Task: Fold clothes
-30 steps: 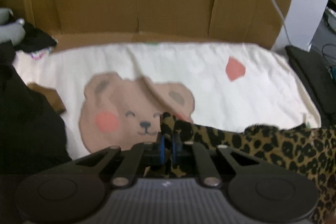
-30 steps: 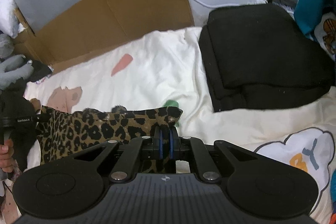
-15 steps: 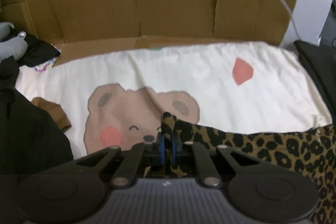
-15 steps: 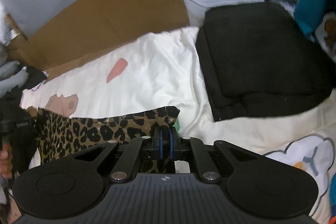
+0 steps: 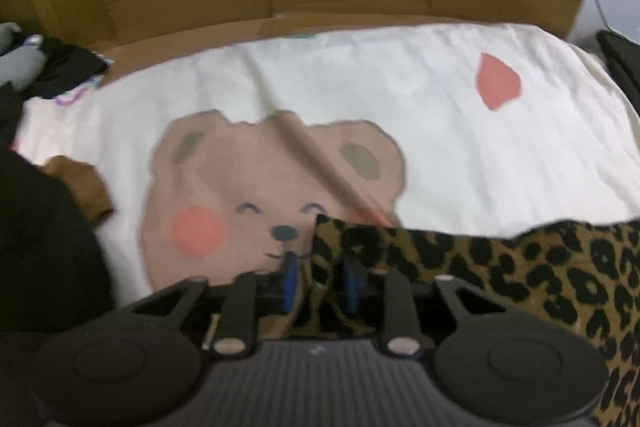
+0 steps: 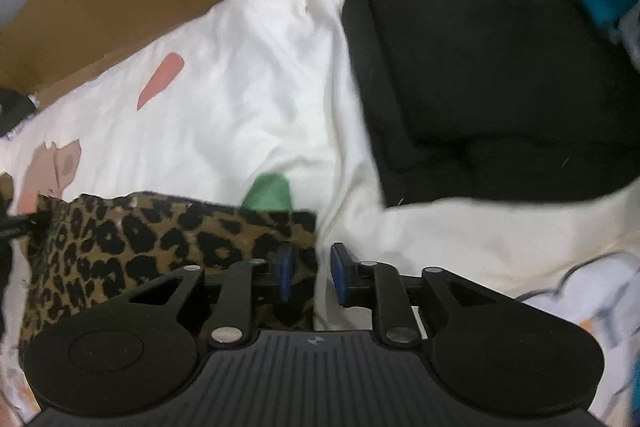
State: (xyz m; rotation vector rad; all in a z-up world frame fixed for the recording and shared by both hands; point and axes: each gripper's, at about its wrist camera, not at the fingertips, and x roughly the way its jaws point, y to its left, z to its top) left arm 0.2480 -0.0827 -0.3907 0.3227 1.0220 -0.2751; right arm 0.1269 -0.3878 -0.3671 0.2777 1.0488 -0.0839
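Just now both pairs of fingers had parted: the left gripper [image 5: 320, 285] and right gripper [image 6: 310, 273] had let go of the leopard cloth [image 6: 160, 239], so this fold looked laid. Cloth lay on the sheet [image 5: 360, 79] over the bear print [image 5: 260, 179]; corners sat between left fingers, beside right ones.

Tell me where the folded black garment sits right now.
In the right wrist view, the folded black garment lies at upper right on the cream bear-print blanket, beyond and right of the leopard-print cloth.
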